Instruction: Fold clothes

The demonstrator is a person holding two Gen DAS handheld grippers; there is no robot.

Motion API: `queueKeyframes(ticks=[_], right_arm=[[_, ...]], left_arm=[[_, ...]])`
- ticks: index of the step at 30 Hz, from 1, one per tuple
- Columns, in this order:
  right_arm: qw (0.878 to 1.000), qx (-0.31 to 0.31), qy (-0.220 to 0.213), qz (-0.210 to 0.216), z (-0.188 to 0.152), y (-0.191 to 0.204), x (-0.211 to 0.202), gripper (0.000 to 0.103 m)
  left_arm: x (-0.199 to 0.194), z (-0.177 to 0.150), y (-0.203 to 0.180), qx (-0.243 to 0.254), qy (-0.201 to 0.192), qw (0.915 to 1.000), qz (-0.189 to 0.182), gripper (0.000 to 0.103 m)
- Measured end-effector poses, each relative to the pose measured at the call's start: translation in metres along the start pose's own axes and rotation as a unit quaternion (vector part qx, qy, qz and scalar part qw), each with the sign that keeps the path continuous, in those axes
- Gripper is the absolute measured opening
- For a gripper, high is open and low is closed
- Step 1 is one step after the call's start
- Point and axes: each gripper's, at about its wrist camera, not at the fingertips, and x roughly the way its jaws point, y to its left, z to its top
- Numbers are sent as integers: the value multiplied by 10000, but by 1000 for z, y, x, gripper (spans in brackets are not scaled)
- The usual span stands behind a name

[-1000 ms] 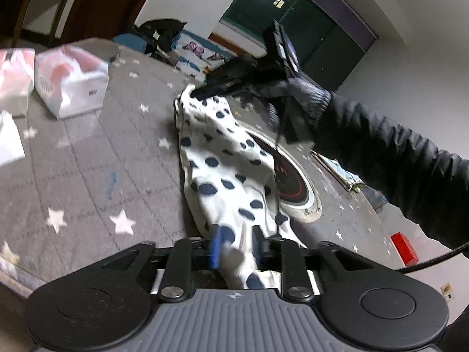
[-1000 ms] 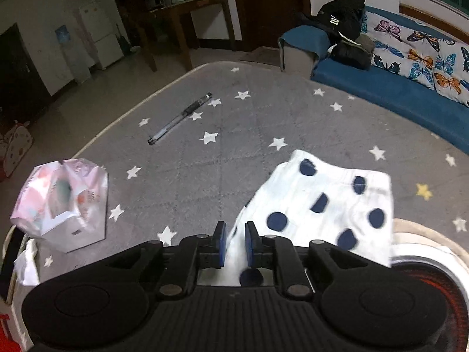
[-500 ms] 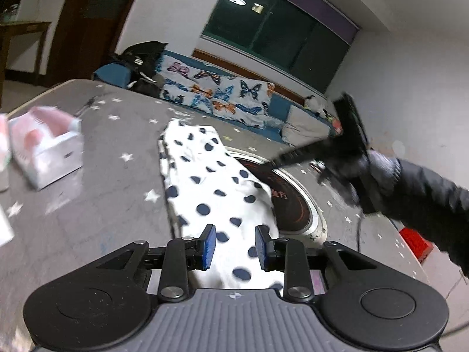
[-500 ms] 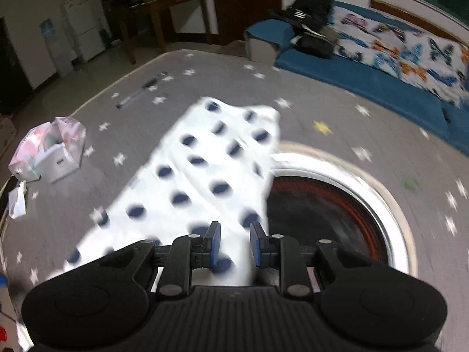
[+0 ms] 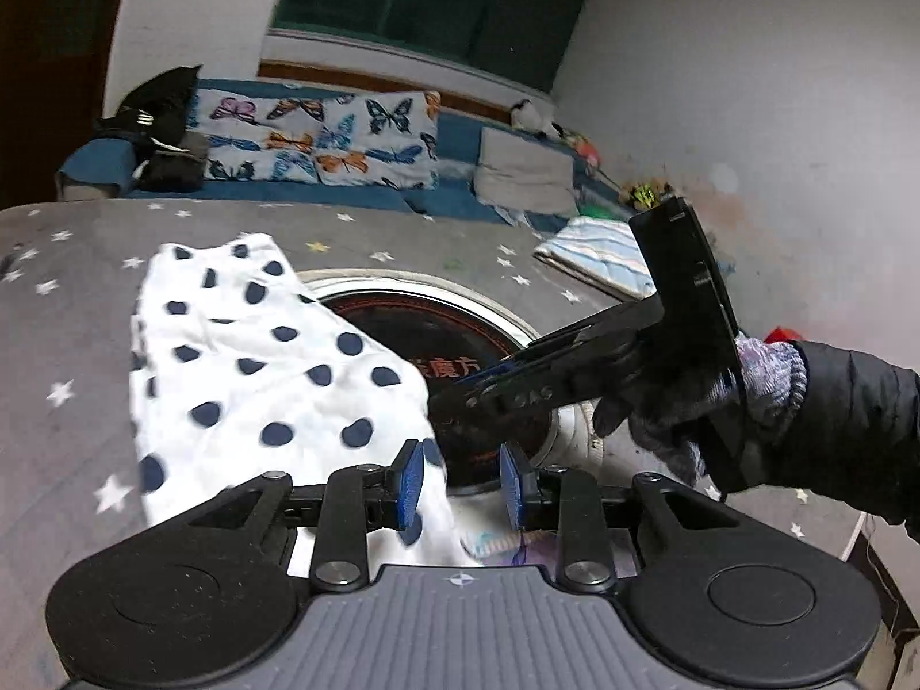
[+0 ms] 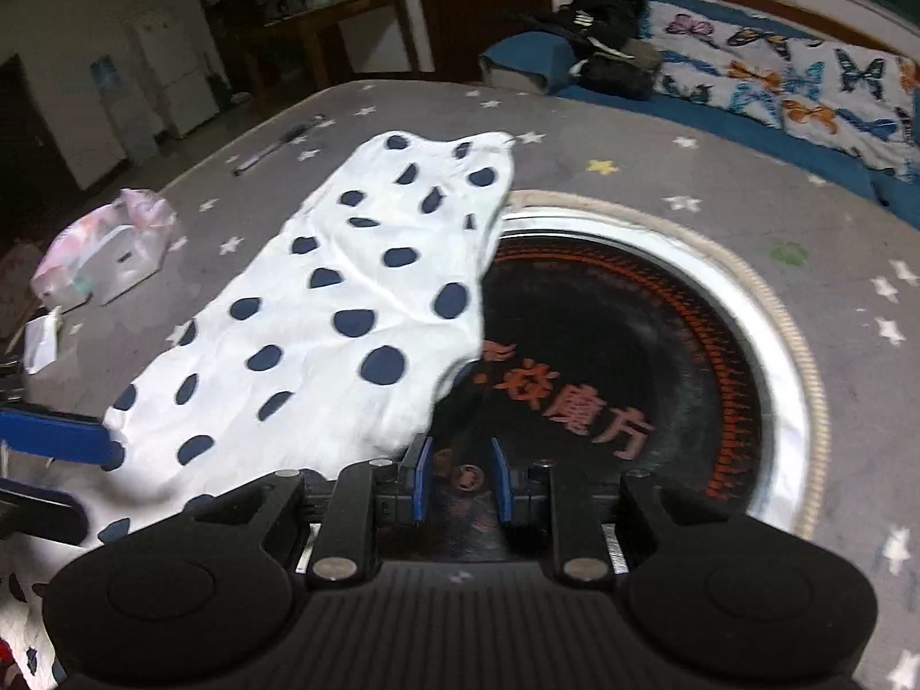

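Evidently the polka-dot garment (image 6: 322,310) lies flat across the frame's left half on the starred table (image 6: 661,172); thin, limp, light; best pinched at a hem corner; left gripper (image 5: 460,480) and right gripper (image 6: 457,480) both parted, empty.

A round table (image 6: 719,172) in a grey star-print cloth has a black induction hob (image 6: 621,345) sunk at its centre, a white navy-dotted garment (image 6: 322,310) spread toward nine o'clock, a tissue pack (image 6: 109,253) beyond it, and a pen (image 6: 276,144) at eleven o'clock.
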Motion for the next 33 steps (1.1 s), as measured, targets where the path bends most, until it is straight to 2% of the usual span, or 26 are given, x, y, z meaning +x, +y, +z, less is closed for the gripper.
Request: queueKeyframes(ticks=[3,7,10,17,20,21,25,30,33], right_arm=[[9994,66,-76,326,1,-1,5,21],[9953,274,-216,901,8,-4,6,22],[9883,425,-288,1438,16,-4,8,22],[9680,705,-296,2388,34,0,16,22],[9650,712,-448,2485,39,0,9,22],[9647,708,-500,2487,41,0,6,22],[9766,619,-626,1963,38,-12,-5,23],[9872,580,-332,1446,11,-29,-2,23],[9869,583,-202,1488,-3,-30,1,23]], left_arm=[[19,2,4,59,165,9998,-39,31],[33,3,8,210,284,9993,148,33],[40,3,12,299,289,9987,280,33],[56,4,29,61,349,9981,504,31],[60,4,41,-124,429,9976,529,20],[60,4,45,-168,446,9973,564,20],[58,2,61,-424,438,9963,606,17],[57,0,71,-603,391,9956,594,17],[56,-1,72,-603,382,9958,577,17]])
